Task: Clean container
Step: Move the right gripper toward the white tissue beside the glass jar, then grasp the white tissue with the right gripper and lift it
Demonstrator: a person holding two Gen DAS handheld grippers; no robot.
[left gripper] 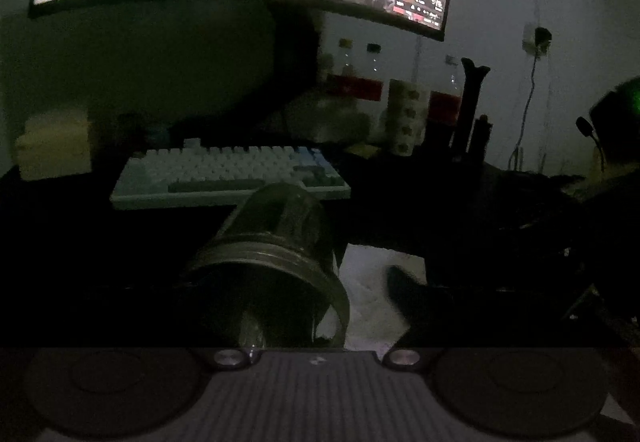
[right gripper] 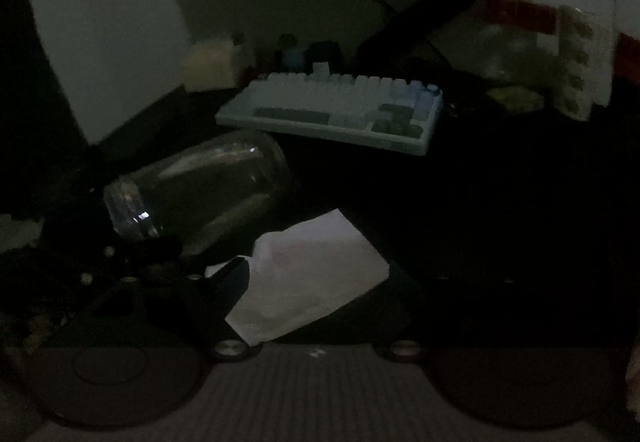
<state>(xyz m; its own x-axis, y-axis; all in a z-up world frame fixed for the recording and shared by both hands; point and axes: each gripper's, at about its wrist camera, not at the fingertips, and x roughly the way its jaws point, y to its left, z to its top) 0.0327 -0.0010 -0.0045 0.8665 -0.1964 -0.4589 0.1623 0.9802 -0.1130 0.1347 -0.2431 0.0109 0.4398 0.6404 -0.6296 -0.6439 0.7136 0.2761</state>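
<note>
Jar of clear glass (left gripper: 272,254) is gripped by the left gripper (left gripper: 304,306), mouth toward its camera, long axis pointing away toward the pale keyboard (left gripper: 228,178). White cloth (right gripper: 312,278) is pinched in the right gripper (right gripper: 316,282), jar just left of it, tilted.

Clear glossy glass jar (right gripper: 200,190), soft white cloth (right gripper: 312,278), matt plastic keyboard (right gripper: 340,110), dark matt desk (right gripper: 500,202).
</note>
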